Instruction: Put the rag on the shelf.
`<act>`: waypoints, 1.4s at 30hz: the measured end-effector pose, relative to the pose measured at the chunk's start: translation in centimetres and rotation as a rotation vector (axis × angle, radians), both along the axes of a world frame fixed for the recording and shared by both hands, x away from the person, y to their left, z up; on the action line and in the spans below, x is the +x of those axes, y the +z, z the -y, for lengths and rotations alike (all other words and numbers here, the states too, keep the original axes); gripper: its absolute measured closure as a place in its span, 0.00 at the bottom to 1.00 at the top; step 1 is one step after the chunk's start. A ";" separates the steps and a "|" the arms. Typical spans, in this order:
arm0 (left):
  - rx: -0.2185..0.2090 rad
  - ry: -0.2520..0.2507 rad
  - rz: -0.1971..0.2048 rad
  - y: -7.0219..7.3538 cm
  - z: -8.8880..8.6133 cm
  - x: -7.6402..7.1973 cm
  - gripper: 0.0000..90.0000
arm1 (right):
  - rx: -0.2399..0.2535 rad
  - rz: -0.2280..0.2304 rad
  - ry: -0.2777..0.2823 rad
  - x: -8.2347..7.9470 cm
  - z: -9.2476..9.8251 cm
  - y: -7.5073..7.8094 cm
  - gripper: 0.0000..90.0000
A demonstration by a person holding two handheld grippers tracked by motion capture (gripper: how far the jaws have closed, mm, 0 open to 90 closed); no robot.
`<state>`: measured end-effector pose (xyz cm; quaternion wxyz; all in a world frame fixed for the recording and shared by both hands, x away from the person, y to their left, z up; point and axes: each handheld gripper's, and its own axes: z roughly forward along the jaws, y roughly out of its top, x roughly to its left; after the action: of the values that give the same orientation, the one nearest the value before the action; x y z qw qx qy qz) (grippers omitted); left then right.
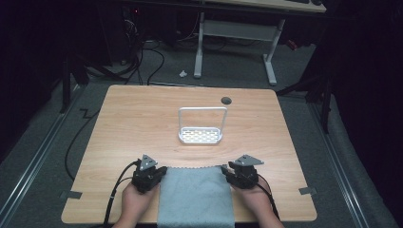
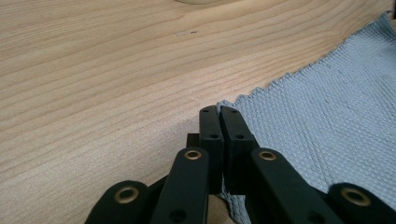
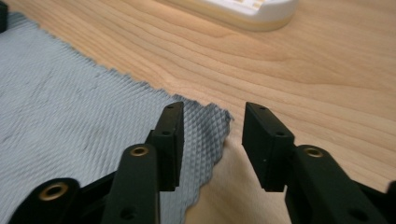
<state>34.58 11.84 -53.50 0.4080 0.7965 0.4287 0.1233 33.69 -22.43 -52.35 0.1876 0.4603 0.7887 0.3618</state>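
- Dark room, grey carpet, one wooden table (image 1: pixel 142 118) under my high camera; a white desk frame (image 1: pixel 235 35) stands behind it.
- One grey cloth (image 1: pixel 196 197) lies flat at the near edge of the table, hanging slightly over the front, its far hem running between my two grippers.
- My left gripper (image 1: pixel 160 172) sits at the cloth's far left corner. In the left gripper view its jaws are pressed together with the corner's edge caught between them (image 2: pixel 219 122), so I read this as a pinch on the cloth.
- My right gripper (image 1: pixel 224 170) sits at the far right corner. In the right gripper view its jaws stand apart, the corner of the cloth (image 3: pixel 205 121) lying between them; the pads do not press on it (image 3: pixel 211 135).
- One white rack (image 1: pixel 200 135) with a tall wire handle stands mid-table, well apart from the cloth and untouched.
- Progress, as I judge it: an early stage of handling the cloth, likely a fold or a lift. One corner is gripped; the other is lined up but not yet taken. Closing the right jaws, then moving both corners together, is left.
- Count: one cloth, one rack, two grippers, two hands, one table.
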 end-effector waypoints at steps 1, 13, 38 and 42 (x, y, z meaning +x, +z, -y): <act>0.002 0.000 0.001 0.0 0.0 0.0 0.98 | 0.012 -0.004 0.002 0.1 -0.1 -0.1 0.65; 0.008 0.000 0.006 0.0 0.1 -0.1 0.98 | -0.024 0.009 -0.023 0.1 -0.6 -0.7 0.74; -0.147 0.006 0.134 2.7 -0.7 -1.9 0.98 | 0.049 0.212 -0.014 -2.7 0.5 1.9 0.99; -0.171 0.000 0.175 3.6 -0.6 -2.6 0.98 | 0.064 0.257 -0.013 -3.3 0.5 2.8 0.99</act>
<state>32.03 12.43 -49.87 0.5104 0.7450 0.4005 0.1551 30.35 -22.97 -49.59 0.2747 0.4212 0.7431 0.4416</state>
